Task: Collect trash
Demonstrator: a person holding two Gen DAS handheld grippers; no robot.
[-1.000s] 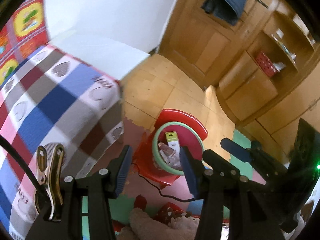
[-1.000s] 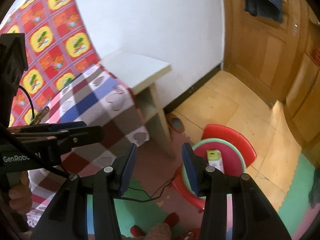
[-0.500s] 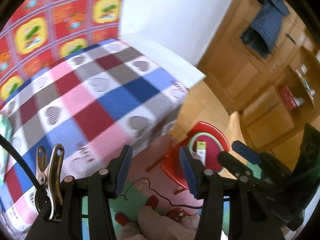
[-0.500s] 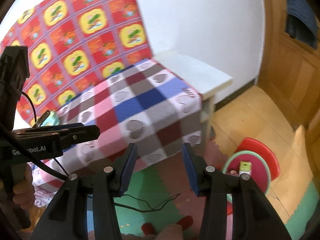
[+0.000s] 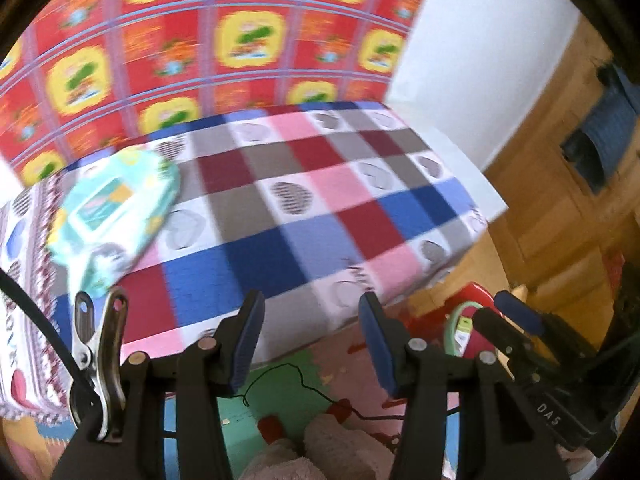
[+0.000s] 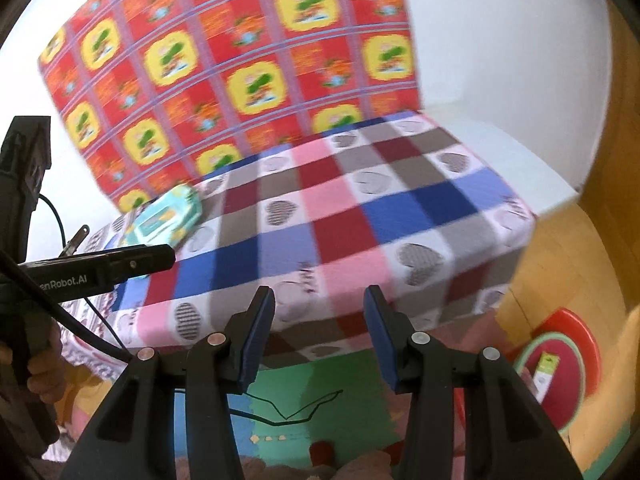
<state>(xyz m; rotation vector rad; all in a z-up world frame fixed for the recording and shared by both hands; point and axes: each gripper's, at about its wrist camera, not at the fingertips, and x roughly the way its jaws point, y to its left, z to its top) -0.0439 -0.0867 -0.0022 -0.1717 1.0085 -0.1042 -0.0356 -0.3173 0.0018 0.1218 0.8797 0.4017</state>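
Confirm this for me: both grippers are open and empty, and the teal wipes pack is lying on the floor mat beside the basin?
Not quite. The teal wipes pack lies on the checkered bedspread, near its far left side, as the left wrist view shows. The left gripper and right gripper are indeed open and empty.

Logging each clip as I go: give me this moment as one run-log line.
left gripper: open, empty | right gripper: open, empty | wipes pack: on checkered table | bin: on floor, holds box
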